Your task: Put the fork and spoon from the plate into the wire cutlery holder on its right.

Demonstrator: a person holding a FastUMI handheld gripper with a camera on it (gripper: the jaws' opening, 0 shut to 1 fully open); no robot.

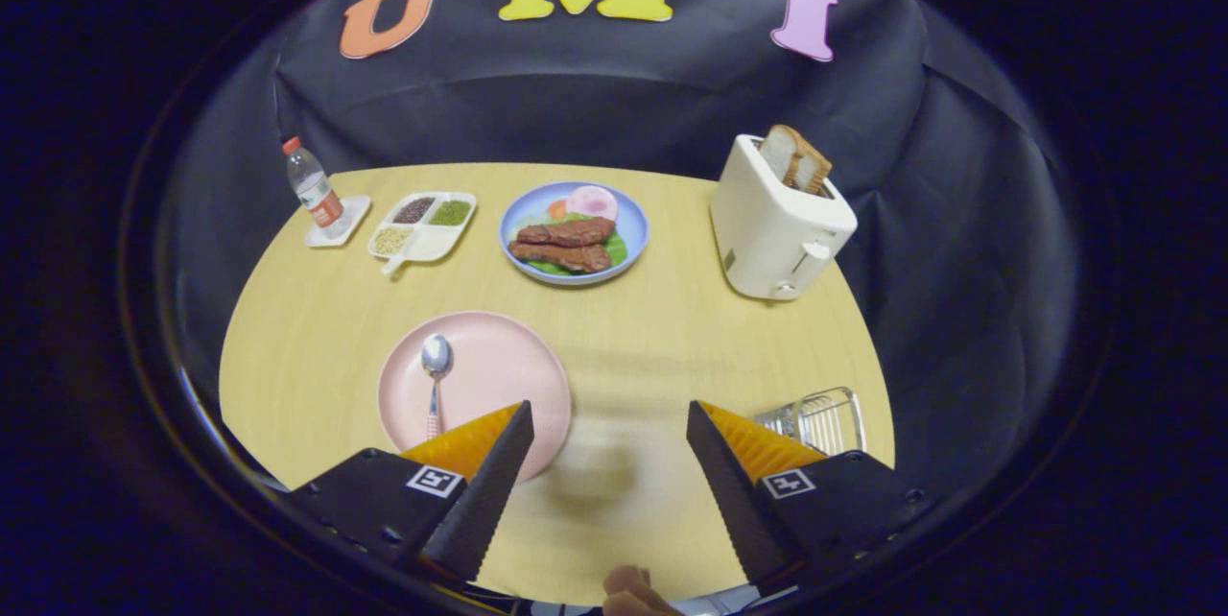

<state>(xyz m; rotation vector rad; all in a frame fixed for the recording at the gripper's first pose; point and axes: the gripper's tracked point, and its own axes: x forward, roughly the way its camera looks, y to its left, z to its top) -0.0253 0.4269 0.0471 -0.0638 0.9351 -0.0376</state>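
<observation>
We're hovering above the bench [614,328] with the gripper [609,443] spread wide, jaws well apart and nothing between them. Just beyond the left finger sits the pink plate [499,367], and on it lies the spoon [435,376], bowl pointing away from us, handle running back toward the left finger. The fork we can't make out; it may already be in the holder, but the wires are too fine for us to tell. The wire cutlery holder [815,416] stands just beyond the right finger, near the bench edge. Farther off we've got the blue plate of food [574,234], the toaster [777,227] and a divided tray [423,225], all well clear.

So it looks like the spoon is next. We'd swing left, line the fingers across the handle rather than along it, and come down low, since a thin handle lying flat on a plate slips easily. Pinch mid-handle, lift straight, then carry it right.
</observation>
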